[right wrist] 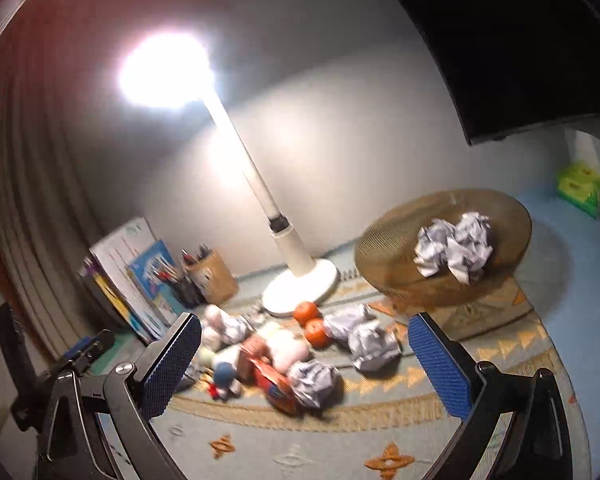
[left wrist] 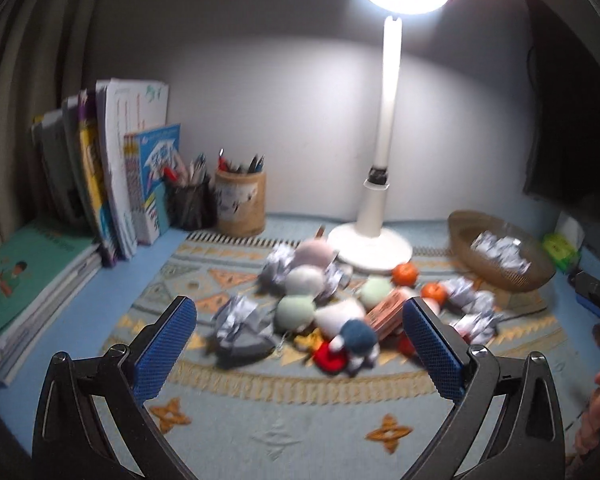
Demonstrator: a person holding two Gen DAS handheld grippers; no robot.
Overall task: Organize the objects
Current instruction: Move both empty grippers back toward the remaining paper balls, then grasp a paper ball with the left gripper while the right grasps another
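Observation:
A pile of small things lies on the patterned mat (left wrist: 284,432): crumpled paper balls (left wrist: 240,320), soft plush toys (left wrist: 304,280), two oranges (left wrist: 405,273) and a snack packet (left wrist: 386,312). A brown woven basket (left wrist: 500,276) at the right holds crumpled paper (right wrist: 454,246). My left gripper (left wrist: 300,332) is open and empty, above the mat just short of the pile. My right gripper (right wrist: 304,354) is open and empty, hanging over the pile's right side, near a paper ball (right wrist: 314,380) and the packet (right wrist: 274,384).
A lit white desk lamp (left wrist: 374,236) stands behind the pile. Upright books (left wrist: 116,184), stacked books (left wrist: 28,280) and two pen holders (left wrist: 240,200) are at the left. A green pack (right wrist: 582,188) sits far right under a dark monitor (right wrist: 520,40).

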